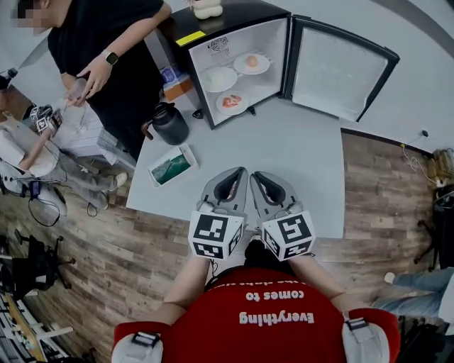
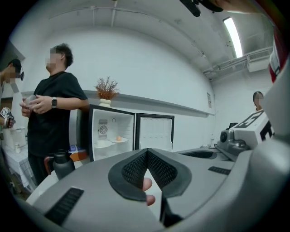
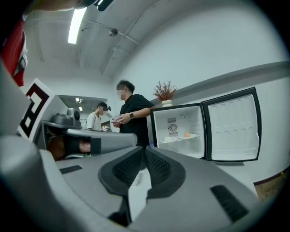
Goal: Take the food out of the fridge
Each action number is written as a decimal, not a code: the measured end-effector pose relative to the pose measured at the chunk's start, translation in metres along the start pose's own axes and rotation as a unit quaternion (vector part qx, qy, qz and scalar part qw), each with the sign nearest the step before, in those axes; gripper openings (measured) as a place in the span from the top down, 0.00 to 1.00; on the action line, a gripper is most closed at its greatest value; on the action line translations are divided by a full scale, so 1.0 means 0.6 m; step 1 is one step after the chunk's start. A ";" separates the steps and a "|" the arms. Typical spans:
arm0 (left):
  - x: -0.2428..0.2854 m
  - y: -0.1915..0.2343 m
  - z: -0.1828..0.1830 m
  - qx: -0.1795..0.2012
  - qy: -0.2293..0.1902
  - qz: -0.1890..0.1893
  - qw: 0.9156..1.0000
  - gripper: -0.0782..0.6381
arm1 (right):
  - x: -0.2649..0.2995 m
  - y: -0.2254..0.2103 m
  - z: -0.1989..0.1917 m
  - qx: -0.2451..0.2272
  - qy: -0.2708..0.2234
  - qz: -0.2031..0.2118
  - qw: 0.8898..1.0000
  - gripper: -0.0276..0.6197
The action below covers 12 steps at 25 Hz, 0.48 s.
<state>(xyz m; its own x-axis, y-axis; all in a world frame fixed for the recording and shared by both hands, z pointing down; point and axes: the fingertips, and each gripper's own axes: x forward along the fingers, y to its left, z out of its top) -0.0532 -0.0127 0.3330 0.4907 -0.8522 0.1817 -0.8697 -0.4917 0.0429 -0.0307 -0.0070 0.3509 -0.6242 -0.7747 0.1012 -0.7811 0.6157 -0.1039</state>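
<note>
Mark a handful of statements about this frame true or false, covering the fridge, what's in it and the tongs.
1. The fridge door stands open. True.
2. The fridge is empty. False: it holds plates, the lowest with red food.
3. The left tongs grip a plate. False: they are shut on nothing, short of the fridge.
4. The right tongs are shut and empty. True.
5. The black jug stands inside the fridge. False: it stands on the table, left of the fridge.
</note>
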 end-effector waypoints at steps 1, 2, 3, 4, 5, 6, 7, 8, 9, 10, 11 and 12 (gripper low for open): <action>0.018 0.013 0.000 -0.008 -0.001 0.001 1.000 0.88 | 0.016 -0.012 0.000 0.000 0.003 0.001 1.000 0.94; 0.035 0.024 -0.002 -0.014 -0.001 0.004 1.000 0.88 | 0.031 -0.024 -0.002 0.002 0.006 0.003 1.000 0.94; 0.050 0.036 -0.003 -0.017 -0.002 0.009 1.000 0.88 | 0.046 -0.037 -0.005 0.007 0.010 0.006 1.000 0.94; 0.063 0.048 -0.005 -0.018 -0.003 0.016 1.000 0.88 | 0.060 -0.050 -0.008 0.013 0.014 0.009 1.000 0.93; 0.074 0.059 -0.006 -0.019 -0.003 0.023 1.000 0.88 | 0.076 -0.064 -0.012 0.022 0.018 0.012 1.000 0.93; 0.084 0.071 -0.006 -0.020 -0.004 0.029 0.999 0.88 | 0.092 -0.079 -0.014 0.032 0.022 0.015 0.999 0.93; 0.094 0.081 -0.008 -0.022 -0.005 0.034 0.999 0.88 | 0.109 -0.094 -0.017 0.042 0.026 0.019 0.999 0.93; 0.103 0.090 -0.010 -0.024 -0.006 0.039 0.999 0.88 | 0.126 -0.109 -0.019 0.053 0.030 0.024 0.998 0.90; 0.113 0.099 -0.013 -0.026 -0.005 0.043 0.999 0.88 | 0.145 -0.122 -0.022 0.065 0.035 0.029 0.997 0.87; 0.122 0.107 -0.017 -0.026 -0.003 0.048 0.999 0.88 | 0.163 -0.133 -0.025 0.077 0.040 0.034 0.996 0.85; 0.130 0.115 -0.022 -0.026 -0.001 0.052 0.998 0.88 | 0.181 -0.143 -0.028 0.088 0.044 0.038 0.994 0.83; 0.140 0.123 -0.028 -0.026 0.003 0.056 0.998 0.88 | 0.199 -0.153 -0.031 0.098 0.048 0.042 0.993 0.83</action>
<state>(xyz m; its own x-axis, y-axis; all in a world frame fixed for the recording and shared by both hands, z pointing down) -0.0771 -0.1174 0.3676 0.3900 -0.9003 0.1932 -0.9208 -0.3832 0.0730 -0.0340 -0.1531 0.3910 -0.6936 -0.6982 0.1772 -0.7132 0.6311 -0.3050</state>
